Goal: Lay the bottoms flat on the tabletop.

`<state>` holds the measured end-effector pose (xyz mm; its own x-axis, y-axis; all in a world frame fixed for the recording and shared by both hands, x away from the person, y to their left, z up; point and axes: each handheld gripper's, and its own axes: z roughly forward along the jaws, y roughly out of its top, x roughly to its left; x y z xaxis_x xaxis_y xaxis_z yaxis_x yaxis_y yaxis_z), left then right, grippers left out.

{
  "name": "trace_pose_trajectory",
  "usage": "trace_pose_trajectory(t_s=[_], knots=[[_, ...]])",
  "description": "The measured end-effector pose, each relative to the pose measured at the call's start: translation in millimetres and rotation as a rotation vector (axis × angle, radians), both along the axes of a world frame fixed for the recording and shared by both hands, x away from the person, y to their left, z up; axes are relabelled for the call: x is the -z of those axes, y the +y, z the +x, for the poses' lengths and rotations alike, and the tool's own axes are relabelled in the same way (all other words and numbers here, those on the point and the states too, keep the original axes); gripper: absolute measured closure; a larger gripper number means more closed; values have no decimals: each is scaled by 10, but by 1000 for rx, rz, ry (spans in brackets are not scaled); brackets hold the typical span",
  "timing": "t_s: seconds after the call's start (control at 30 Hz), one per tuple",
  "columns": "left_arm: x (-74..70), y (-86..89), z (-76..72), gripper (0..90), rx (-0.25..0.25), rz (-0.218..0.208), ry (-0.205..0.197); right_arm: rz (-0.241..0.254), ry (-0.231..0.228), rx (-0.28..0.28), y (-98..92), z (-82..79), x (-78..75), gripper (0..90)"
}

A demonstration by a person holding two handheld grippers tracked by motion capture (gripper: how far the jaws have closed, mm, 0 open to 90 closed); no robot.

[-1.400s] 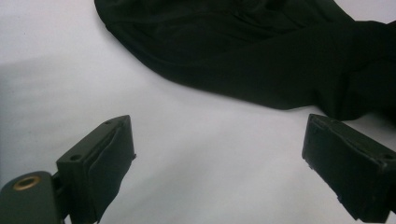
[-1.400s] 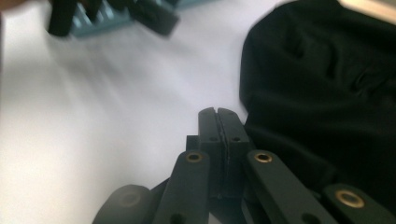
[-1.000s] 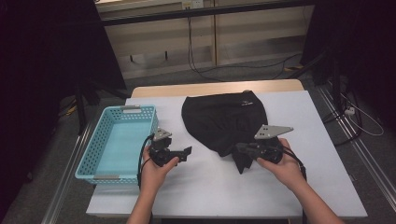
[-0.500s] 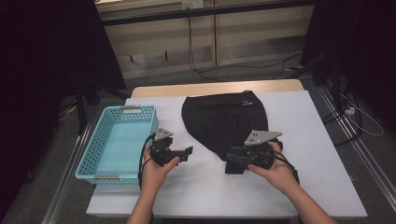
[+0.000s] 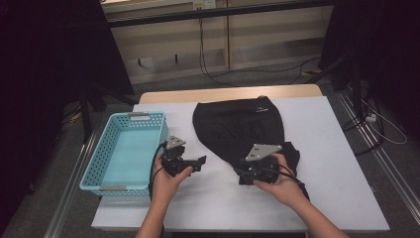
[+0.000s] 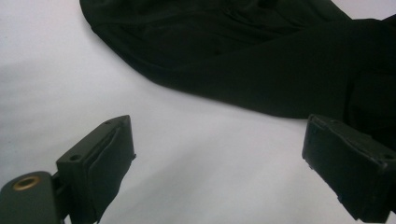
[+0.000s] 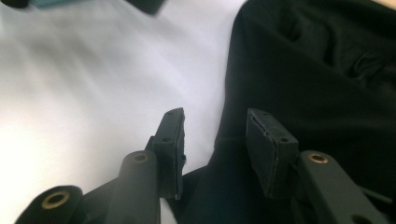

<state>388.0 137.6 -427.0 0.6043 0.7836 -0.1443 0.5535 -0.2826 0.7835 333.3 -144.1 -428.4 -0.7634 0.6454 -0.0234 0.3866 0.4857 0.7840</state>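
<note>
1. White desk (image 5: 327, 148) top, seen from the high view, stands before a wooden wall with cables along the floor. A black garment (image 5: 237, 129) lies spread from the desk's far edge toward its middle, with a fold reaching the near right part.
2. Same view: the left hand (image 5: 166, 181) comes up from the near edge and holds the left gripper (image 5: 200, 161) level over bare desk, pointing toward the garment and well apart from it. A light blue basket (image 5: 106, 173) sits along the desk's left edge, just beside that hand.
3. Same view: the right hand (image 5: 282, 183) holds the right gripper (image 5: 240, 173) at the garment's near hem, its grey plate on top, pointing left.
4. Left gripper view: its jaws stand wide apart over bare white surface with nothing between them; the garment (image 6: 243, 56) lies ahead, its curved hem crossing the far part of the frame.
5. Right gripper view: the jaws are partly apart and have just been opening. The garment's (image 7: 317, 74) edge lies under and between them, the pads not pressing on it. The left jaw hangs over white desk, the right over black cloth.
</note>
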Motion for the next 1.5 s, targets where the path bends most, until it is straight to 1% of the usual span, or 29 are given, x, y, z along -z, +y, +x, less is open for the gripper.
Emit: trace_pose_trajectory(t_s=[0.03,0.07,0.17,0.23,0.27,0.3,0.33,0.4,0.43,0.5,0.57,0.63,0.73,0.77,0.83,0.87,0.9,0.93,0.97,1.0,1.03,1.07,1.1,1.17,1.2,1.27,1.37,1.43,1.5], knots=[[1,5,-1,92,0,-1,0,-11,15,3,33,34,45,569],[3,15,-1,92,2,5,0,-23,19,7,51,57,75,566],[7,28,-5,92,-5,-1,2,-78,30,26,106,142,187,577],[6,39,-10,92,-7,1,3,-109,40,51,111,195,258,587],[7,41,-12,92,-7,0,3,-86,50,63,93,223,282,622],[9,44,-14,92,-6,1,3,-77,49,72,81,235,286,668],[15,44,-17,92,-9,-3,2,-86,44,74,71,245,282,706],[20,48,-20,92,-10,1,7,-56,73,73,49,256,279,853],[23,50,-21,92,-9,4,7,-39,92,71,38,263,273,862],[22,51,-21,92,-9,4,7,-35,88,64,36,259,264,869],[15,52,-17,92,-11,1,4,-5,92,54,50,243,234,871],[14,51,-13,92,-12,-3,4,23,80,30,94,203,156,871],[29,47,-7,92,-12,-3,8,99,70,-26,195,117,11,871],[34,49,-6,92,-8,2,10,122,74,-42,228,96,-19,870],[43,47,-7,92,-8,3,14,148,83,-59,282,76,-33,866],[45,46,-7,92,-8,2,14,150,89,-69,296,79,-18,856],[46,48,-7,92,-8,3,15,144,98,-71,303,83,-1,818],[45,50,-6,92,-9,2,15,125,105,-67,308,92,31,701],[42,53,-4,92,-8,1,15,108,102,-58,302,100,52,634],[41,54,-2,92,-8,2,14,101,108,-51,285,104,59,605],[40,54,0,92,-6,1,15,106,108,-45,265,107,56,563],[43,51,1,92,-8,-1,15,116,110,-33,228,113,39,499],[45,48,1,92,-8,-1,15,120,104,-20,193,114,16,469],[58,34,2,92,-3,5,19,110,82,0,108,113,-27,460],[63,26,1,92,0,7,22,96,70,13,63,114,-42,437],[79,-9,-3,93,7,10,23,82,58,45,-35,120,-49,423],[90,-62,-5,103,18,20,16,81,64,78,-173,126,-36,409],[109,-111,-8,109,22,36,8,68,60,98,-240,125,-34,390],[139,-172,-10,129,41,49,12,59,55,119,-294,123,-30,352]])
